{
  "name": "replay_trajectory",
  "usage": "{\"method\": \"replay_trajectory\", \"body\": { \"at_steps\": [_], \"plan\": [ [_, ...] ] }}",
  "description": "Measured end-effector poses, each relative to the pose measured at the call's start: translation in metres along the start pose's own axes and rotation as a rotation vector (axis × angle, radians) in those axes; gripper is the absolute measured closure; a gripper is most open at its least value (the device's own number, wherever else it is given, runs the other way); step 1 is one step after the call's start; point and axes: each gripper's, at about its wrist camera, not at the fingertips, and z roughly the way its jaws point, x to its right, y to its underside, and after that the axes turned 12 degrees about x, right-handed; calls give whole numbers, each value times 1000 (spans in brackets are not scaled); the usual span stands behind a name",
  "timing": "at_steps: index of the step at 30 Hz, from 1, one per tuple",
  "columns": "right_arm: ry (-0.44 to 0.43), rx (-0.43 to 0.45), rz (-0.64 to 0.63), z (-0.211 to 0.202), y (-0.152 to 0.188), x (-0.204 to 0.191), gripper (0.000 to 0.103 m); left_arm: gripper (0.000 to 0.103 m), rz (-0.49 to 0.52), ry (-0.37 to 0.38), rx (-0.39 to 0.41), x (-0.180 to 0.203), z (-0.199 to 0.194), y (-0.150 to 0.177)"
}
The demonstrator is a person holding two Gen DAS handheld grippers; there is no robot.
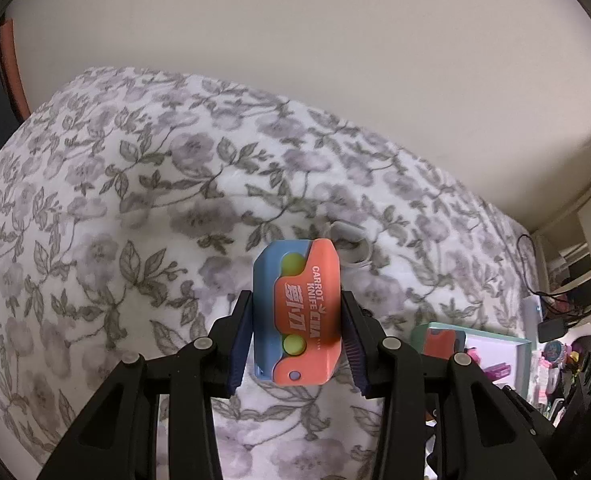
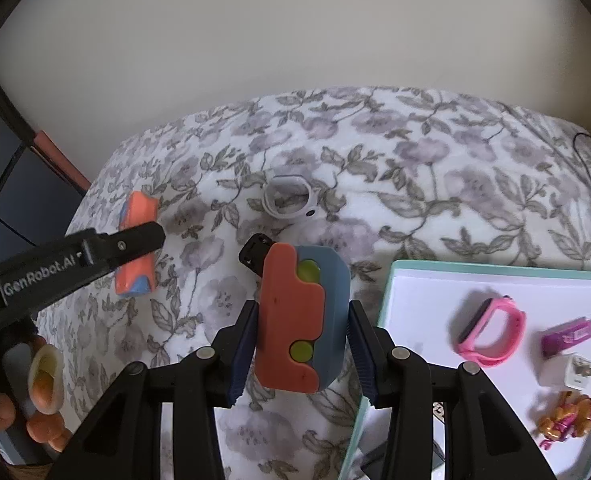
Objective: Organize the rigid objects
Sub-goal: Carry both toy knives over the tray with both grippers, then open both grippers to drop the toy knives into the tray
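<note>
Hiding behind my left gripper (image 1: 297,344), a white thing is hard to make out. Both grippers squeeze orange-and-blue toy knives: my left toy knife (image 1: 299,312) says "CARROT KNIFE", my right gripper (image 2: 300,346) grips the other toy knife (image 2: 301,320). Right of my jaws, the box (image 2: 495,270) holds a pink watch (image 2: 491,332).

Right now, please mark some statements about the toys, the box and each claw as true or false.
1. The left claw holds a carrot knife toy. True.
2. The right claw is empty. False: it grips a second orange-blue toy.
3. A pink watch band lies in the box. True.
4. The white ring piece lies in the box. False: it lies on the floral blanket.
</note>
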Motion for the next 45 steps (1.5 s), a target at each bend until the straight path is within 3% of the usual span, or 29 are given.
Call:
{"method": "replay_trajectory", "body": {
  "at_steps": [15, 25, 31, 39, 45],
  "plan": [
    [64, 50, 72, -58, 7, 42, 56, 59, 62, 74, 25, 51, -33, 16],
    [148, 63, 148, -94, 23, 87, 56, 59, 84, 144, -52, 82, -33, 49],
    [203, 58, 224, -111, 35, 115, 56, 59, 175, 167, -70, 118, -36, 67],
    [234, 21, 253, -111, 45, 140, 56, 59, 288, 202, -152, 161, -25, 100],
    [258, -38, 262, -99, 54, 153, 56, 59, 342, 176, -199, 174, -11, 119]
  ]
}}
